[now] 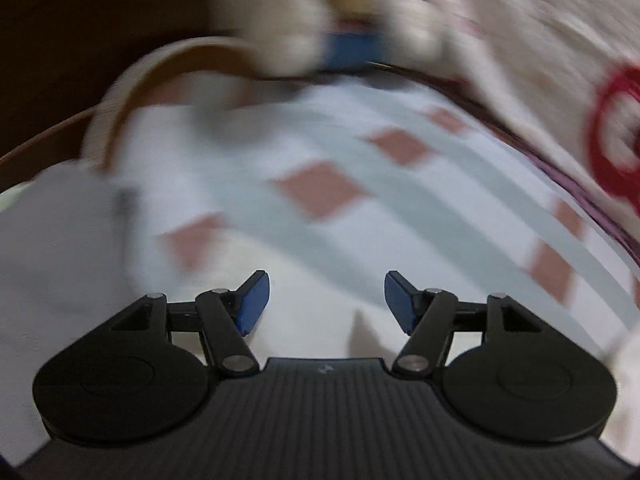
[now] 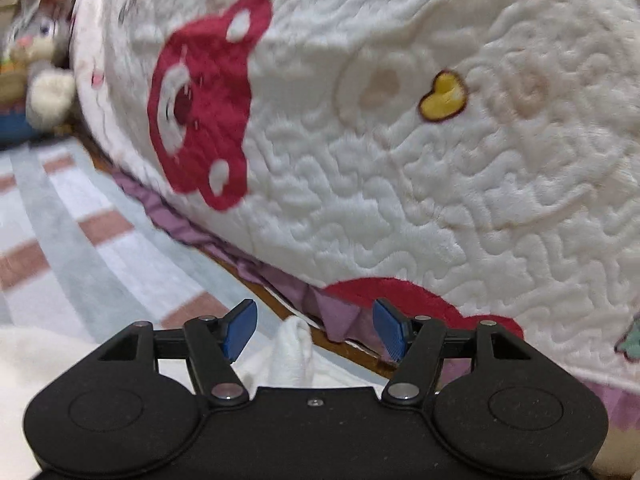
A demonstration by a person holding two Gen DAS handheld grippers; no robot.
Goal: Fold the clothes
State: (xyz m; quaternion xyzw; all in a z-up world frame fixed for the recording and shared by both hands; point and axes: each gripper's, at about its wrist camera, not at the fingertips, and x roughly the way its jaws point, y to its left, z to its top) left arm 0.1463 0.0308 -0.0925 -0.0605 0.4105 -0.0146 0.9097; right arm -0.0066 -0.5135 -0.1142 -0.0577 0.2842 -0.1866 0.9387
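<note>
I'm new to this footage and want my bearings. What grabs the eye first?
The big white quilted blanket with its red bear patch fills the right wrist view, above the open right gripper. In the blurred left wrist view, the open left gripper hangs over a pale sheet with pink diamonds.

Left wrist view was motion-smeared: pale plush shapes (image 1: 288, 36) at 12 o'clock could not be identified, and a red ring print (image 1: 616, 136) at 3 o'clock was cut by the edge. In the right wrist view, a grey stuffed rabbit (image 2: 40, 40) at 10 o'clock was cropped, and a white quilted blanket (image 2: 440, 180) ran beyond the frame.
</note>
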